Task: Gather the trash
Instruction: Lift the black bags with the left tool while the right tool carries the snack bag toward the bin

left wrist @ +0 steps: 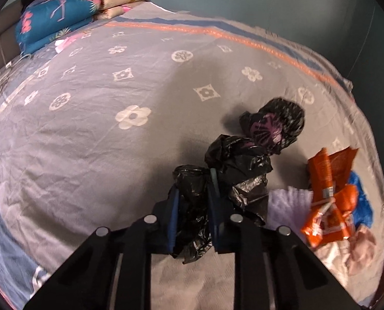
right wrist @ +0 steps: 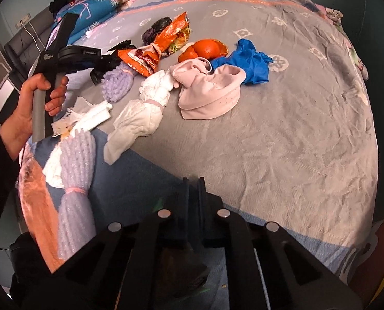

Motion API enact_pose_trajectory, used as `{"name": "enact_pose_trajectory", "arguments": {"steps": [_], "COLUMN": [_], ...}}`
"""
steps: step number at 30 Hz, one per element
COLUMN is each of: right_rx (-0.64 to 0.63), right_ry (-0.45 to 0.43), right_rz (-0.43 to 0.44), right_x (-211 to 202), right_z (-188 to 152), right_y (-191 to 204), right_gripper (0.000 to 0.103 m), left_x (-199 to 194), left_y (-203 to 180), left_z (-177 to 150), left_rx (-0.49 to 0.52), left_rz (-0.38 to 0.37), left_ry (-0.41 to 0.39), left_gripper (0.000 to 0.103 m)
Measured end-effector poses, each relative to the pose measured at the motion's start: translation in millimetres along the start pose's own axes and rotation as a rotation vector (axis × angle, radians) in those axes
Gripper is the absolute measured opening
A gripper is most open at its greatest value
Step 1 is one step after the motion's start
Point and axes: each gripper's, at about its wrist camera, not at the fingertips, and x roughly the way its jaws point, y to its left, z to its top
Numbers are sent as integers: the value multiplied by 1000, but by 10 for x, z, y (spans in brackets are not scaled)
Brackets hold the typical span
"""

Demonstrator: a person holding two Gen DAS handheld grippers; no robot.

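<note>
In the left wrist view my left gripper (left wrist: 194,199) is shut on a crumpled black plastic bag (left wrist: 241,170) lying on the grey patterned bedspread (left wrist: 101,134). The bag's far end wraps something purple (left wrist: 269,129). The right wrist view shows that gripper (right wrist: 106,60) at the far left, held by a hand (right wrist: 34,103), with the black bag (right wrist: 123,45) at its tips. My right gripper (right wrist: 193,180) is shut above the bed's near edge, with nothing showing between its fingertips. Trash on the bed includes an orange snack wrapper (right wrist: 150,54), orange peel (right wrist: 207,49), a blue bag (right wrist: 251,62) and a crumpled tissue (right wrist: 86,118).
A pink cloth (right wrist: 210,93), a knotted white cloth (right wrist: 145,108) and two lilac knit pieces (right wrist: 117,85) lie among the trash. Folded quilts and pillows (left wrist: 57,15) are stacked at the bed's head. A dark, unclear shape (right wrist: 184,263) lies under my right gripper.
</note>
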Motion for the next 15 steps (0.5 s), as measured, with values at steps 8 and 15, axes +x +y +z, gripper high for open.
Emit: {"name": "enact_pose_trajectory", "arguments": {"steps": [8, 15], "right_rx": [-24, -28], "right_ry": [-83, -118], "right_rz": [38, 97], "right_x": [-400, -783], "right_z": [-9, -119], "right_y": [100, 121], "right_gripper": [4, 3], "left_x": [-656, -1209], "left_y": [6, -73], "left_z": [-175, -467], "left_rx": [-52, -81], "left_rz": [-58, -106], "left_ry": [-79, -106], "left_gripper": [18, 18]}}
